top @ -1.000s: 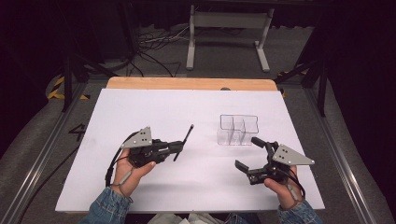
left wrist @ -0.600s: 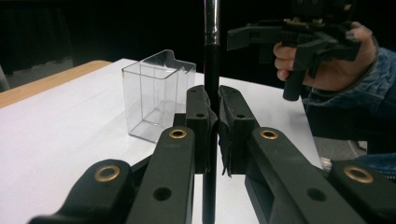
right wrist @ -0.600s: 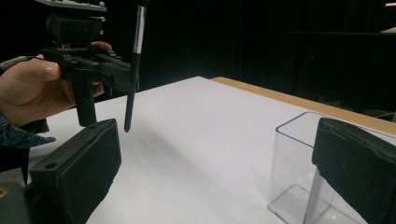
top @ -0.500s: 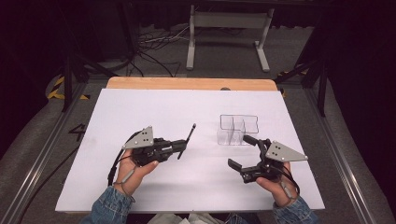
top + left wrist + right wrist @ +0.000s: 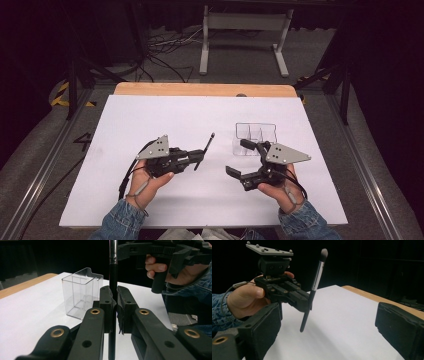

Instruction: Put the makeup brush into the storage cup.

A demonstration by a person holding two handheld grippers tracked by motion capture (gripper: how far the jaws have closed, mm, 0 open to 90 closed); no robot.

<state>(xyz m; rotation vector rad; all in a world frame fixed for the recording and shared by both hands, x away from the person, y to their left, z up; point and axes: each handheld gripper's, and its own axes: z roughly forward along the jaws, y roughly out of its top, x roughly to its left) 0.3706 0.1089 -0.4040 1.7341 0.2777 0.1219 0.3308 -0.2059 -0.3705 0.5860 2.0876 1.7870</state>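
The left gripper [image 5: 196, 159] is clamped on a makeup brush [image 5: 205, 148], held above the table [image 5: 150, 115] middle. The right gripper [image 5: 241, 157], jaws wide apart, has moved left toward it beside the clear organizer [image 5: 255, 137], probably preparing a handover.

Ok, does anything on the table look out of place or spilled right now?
Nothing stands out. The left tool is shut on a makeup brush, bristle end up, held off the white table. The clear divided container stands upright and looks empty. The right tool is open beside it.
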